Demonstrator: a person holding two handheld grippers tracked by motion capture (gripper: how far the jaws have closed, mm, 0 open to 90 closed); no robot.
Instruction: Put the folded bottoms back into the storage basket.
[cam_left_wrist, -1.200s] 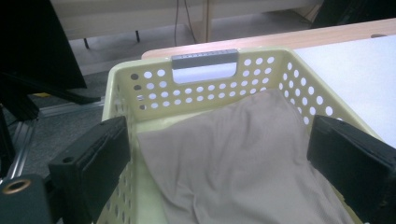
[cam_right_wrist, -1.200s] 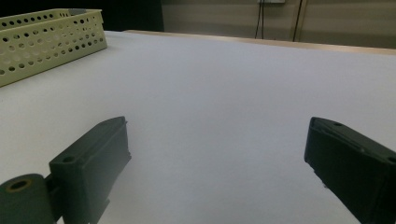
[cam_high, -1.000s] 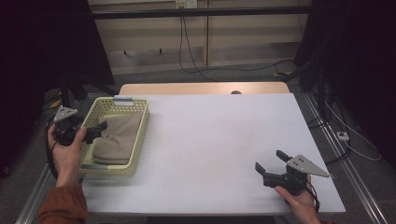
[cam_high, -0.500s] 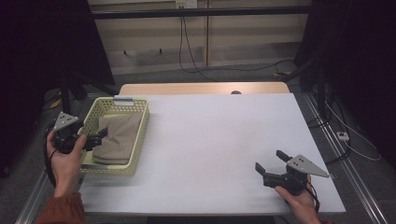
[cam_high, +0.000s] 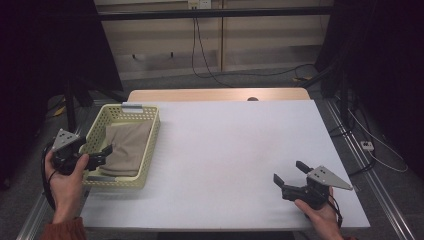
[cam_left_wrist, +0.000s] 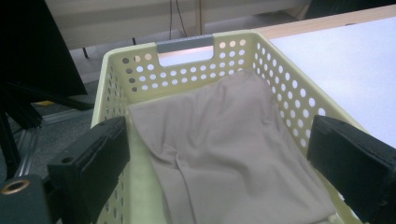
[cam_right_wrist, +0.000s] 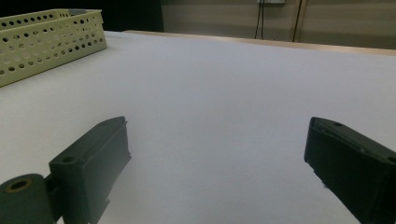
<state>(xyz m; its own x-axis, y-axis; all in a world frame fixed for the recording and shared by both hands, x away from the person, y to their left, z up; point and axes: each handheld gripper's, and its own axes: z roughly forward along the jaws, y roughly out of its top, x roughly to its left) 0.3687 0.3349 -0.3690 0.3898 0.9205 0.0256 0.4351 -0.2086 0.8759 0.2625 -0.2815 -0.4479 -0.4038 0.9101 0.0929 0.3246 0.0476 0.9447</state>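
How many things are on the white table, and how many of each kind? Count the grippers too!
Yellow basket: 1
Beige cloth inside the basket: 1
Grippers: 2, the left gripper and the right gripper
Total: 4

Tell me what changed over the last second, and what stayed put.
The left gripper pulled back out of the yellow basket toward the person's side, to its near left rim, jaws open and empty. The beige cloth lies in the basket as before, not gripped. The right gripper stayed open over the white table at the near right; the basket did not move.
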